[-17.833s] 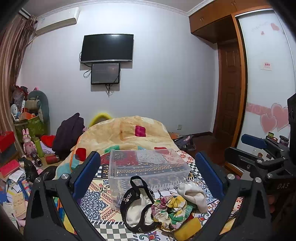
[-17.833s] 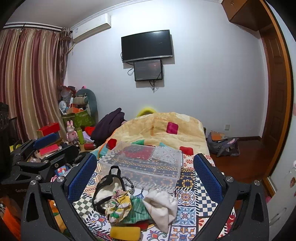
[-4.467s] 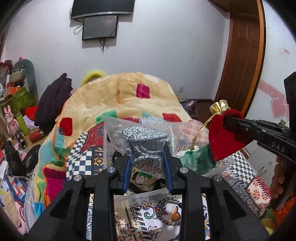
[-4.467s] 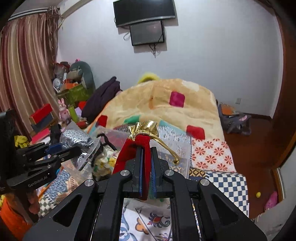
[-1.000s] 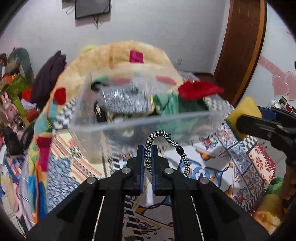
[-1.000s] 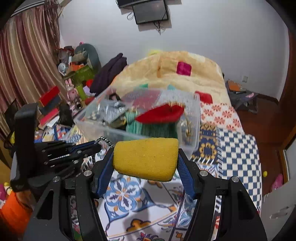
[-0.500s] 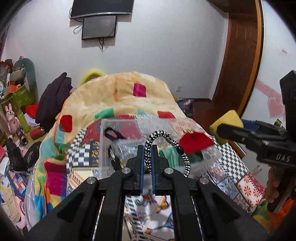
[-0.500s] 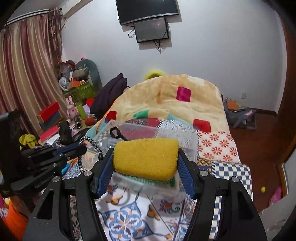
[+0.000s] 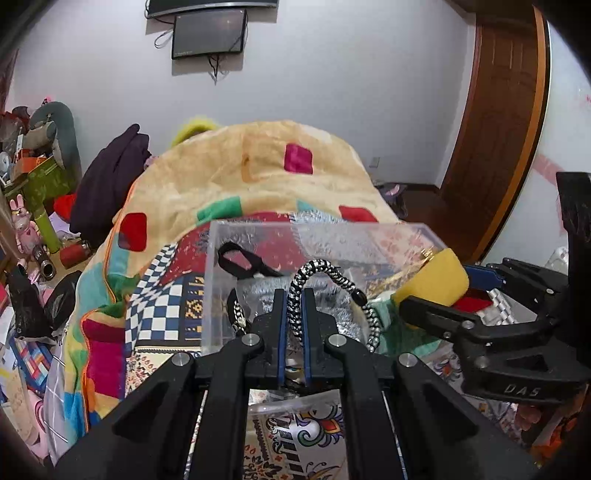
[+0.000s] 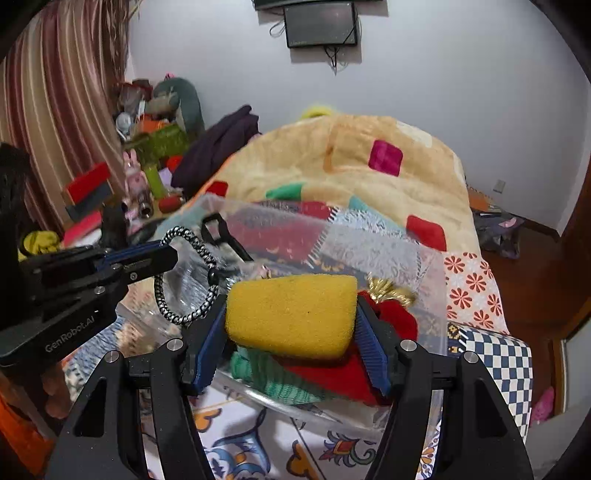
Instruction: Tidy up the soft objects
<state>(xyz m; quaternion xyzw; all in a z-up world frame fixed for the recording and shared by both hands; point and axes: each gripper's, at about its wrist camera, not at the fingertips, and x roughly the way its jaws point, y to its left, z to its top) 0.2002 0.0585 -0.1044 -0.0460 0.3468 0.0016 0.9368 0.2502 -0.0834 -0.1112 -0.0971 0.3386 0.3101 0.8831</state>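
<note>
A clear plastic box (image 9: 258, 236) (image 10: 406, 258) stands on the patterned bed. It holds a red pouch (image 10: 399, 321), a green knit piece (image 10: 273, 376), a silvery bag (image 9: 258, 299) and a black strap (image 9: 240, 258). My left gripper (image 9: 294, 295) (image 10: 162, 254) is shut on a black-and-white braided cord loop (image 9: 332, 277) (image 10: 184, 280) and holds it over the box's near left part. My right gripper (image 10: 291, 317) (image 9: 432, 295) is shut on a yellow sponge (image 10: 291, 314) (image 9: 432, 277) and holds it over the box's right part, above the red pouch.
A patchwork blanket heap (image 9: 258, 177) lies behind the box. Clutter, toys and a dark garment (image 9: 110, 184) fill the left side. A wooden door (image 9: 495, 147) stands at the right. A wall monitor (image 9: 208, 33) hangs at the back.
Both grippers have moved forward and down over the box. The sponge now hangs over the red pouch inside it. The cord loop now hangs above the box's near left part.
</note>
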